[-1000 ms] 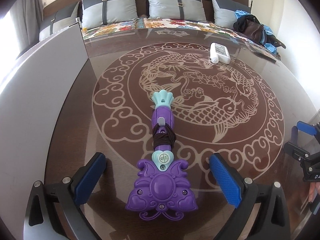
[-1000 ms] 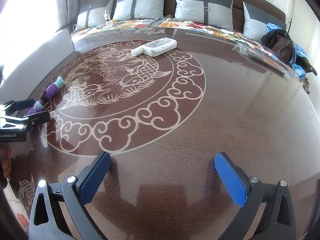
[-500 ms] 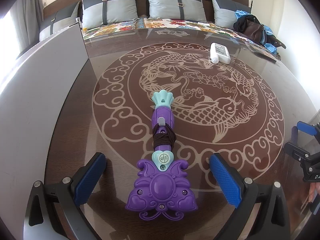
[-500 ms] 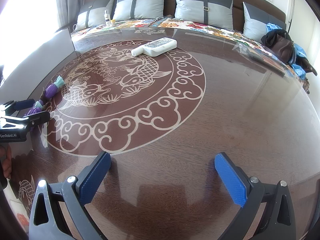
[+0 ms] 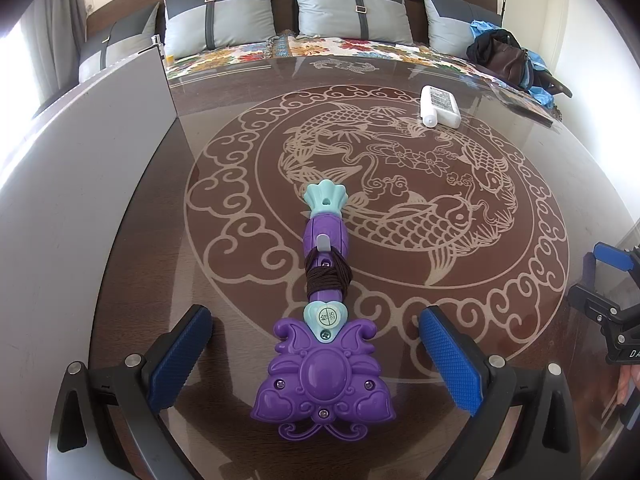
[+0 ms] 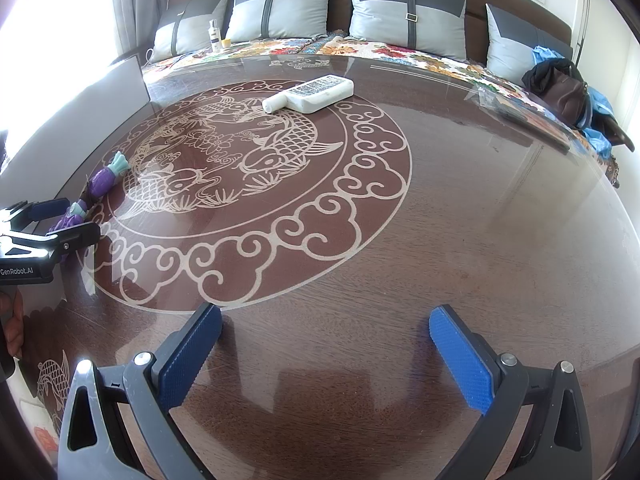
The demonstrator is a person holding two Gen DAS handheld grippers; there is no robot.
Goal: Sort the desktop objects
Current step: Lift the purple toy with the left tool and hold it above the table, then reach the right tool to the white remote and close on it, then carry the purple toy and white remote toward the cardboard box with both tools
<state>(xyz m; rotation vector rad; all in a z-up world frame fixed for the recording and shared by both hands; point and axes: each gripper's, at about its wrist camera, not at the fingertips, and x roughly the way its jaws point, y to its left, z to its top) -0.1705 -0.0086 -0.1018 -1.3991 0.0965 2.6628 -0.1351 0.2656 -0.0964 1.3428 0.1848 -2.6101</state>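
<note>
Fingers of both grippers spread wide, empty; purple toy [image 5: 324, 344] seemingly untouched between left pair.

Glossy dark table [image 6: 460, 220] with koi inlay, grey-cushioned sofa [image 6: 408, 12] behind, bright window left

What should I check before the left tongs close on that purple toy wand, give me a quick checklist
1. Left tongs open: ok, both pads spread wide.
2. Purple toy wand between the pads: ok, its butterfly head sits centred, touching neither pad.
3. Wand flat on the glass table: ok.
4. Dark cord wrapped on the handle: ok, wound tight, no loose loop near the pads.
5. Right tongs out of the way: ok, open over bare table, holding nothing.
6. White bottle clear of the grasp: ok, far across the table.
</note>
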